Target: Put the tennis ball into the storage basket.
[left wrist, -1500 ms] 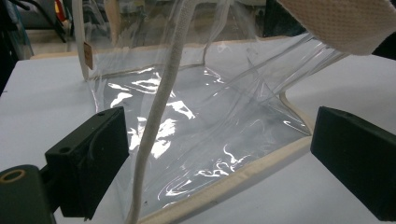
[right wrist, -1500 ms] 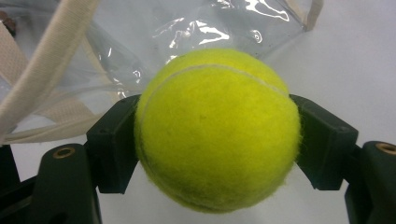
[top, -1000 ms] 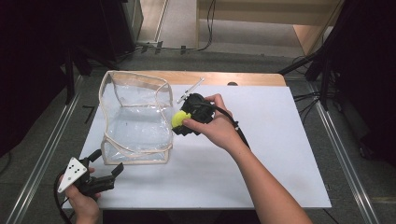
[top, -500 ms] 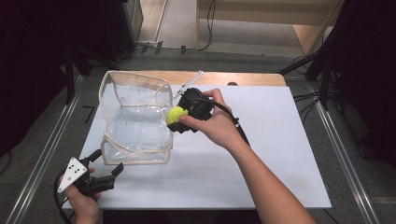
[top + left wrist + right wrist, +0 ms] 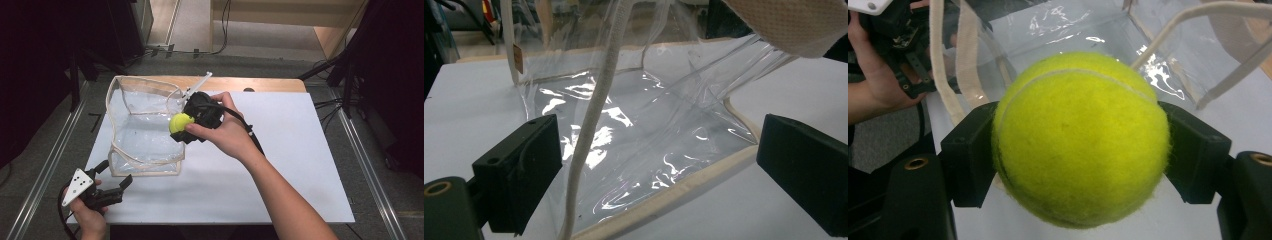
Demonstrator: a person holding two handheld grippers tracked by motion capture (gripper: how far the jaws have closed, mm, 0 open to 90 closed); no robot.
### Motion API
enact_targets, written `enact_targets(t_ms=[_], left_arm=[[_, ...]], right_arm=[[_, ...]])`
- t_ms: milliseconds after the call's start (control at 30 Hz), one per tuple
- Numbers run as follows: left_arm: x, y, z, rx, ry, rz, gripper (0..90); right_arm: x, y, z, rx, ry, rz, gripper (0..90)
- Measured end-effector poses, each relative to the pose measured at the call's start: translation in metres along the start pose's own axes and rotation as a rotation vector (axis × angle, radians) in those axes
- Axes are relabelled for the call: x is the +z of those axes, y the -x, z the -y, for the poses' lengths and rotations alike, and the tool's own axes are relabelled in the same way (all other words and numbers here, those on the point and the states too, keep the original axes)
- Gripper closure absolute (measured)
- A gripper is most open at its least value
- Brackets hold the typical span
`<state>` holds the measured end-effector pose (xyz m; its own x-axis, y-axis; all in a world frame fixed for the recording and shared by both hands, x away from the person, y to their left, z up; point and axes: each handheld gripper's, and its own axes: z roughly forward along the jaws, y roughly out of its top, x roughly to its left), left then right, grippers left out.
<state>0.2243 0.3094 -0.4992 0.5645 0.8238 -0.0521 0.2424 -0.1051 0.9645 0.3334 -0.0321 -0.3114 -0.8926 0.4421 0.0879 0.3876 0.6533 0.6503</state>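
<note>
Yellow-green tennis ball (image 5: 180, 122), the only one, sits clamped in the right gripper (image 5: 186, 125) at frame centre, over the rim of the single clear plastic bag (image 5: 142, 137); dropping it inside looks left to do. At lower left, the left gripper (image 5: 116, 188) rests on the bench (image 5: 280, 165), fingers wide apart, empty.

The high view looks forward and down from above the person's side of the counter (image 5: 280, 165). The left tool's view sits low, close behind its own jaws, facing the clear bag (image 5: 634, 130) just ahead. The right tool's view looks along its jaws, very near the tennis ball (image 5: 1080, 137); the bag lies beyond, shared by all three views.
</note>
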Motion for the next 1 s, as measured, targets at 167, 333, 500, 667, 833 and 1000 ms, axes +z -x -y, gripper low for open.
enact_targets(t_ms=[167,333,500,667,833,1000], left_arm=[[0.0,0.0,0.0,-0.001,0.0,0.001,4.4],[0.0,0.0,0.0,0.001,-0.003,0.0,4.4],[0.0,0.0,0.0,0.0,-0.004,0.0,4.4],[0.0,0.0,0.0,0.0,-0.004,0.001,4.4],[0.0,0.0,0.0,-0.001,-0.003,0.003,4.4],[0.0,0.0,0.0,-0.001,-0.002,0.003,4.4]], right_arm=[[0.003,-0.005,-0.004,-0.007,-0.007,-0.005,22.8],[0.009,-0.01,-0.007,-0.022,-0.01,-0.016,22.8],[0.018,-0.015,-0.009,-0.037,-0.033,-0.021,22.8],[0.027,-0.018,-0.01,-0.052,-0.037,-0.02,22.7],[0.03,-0.021,-0.011,-0.049,-0.04,-0.003,22.3],[0.03,-0.021,-0.01,-0.027,-0.004,-0.013,18.5]])
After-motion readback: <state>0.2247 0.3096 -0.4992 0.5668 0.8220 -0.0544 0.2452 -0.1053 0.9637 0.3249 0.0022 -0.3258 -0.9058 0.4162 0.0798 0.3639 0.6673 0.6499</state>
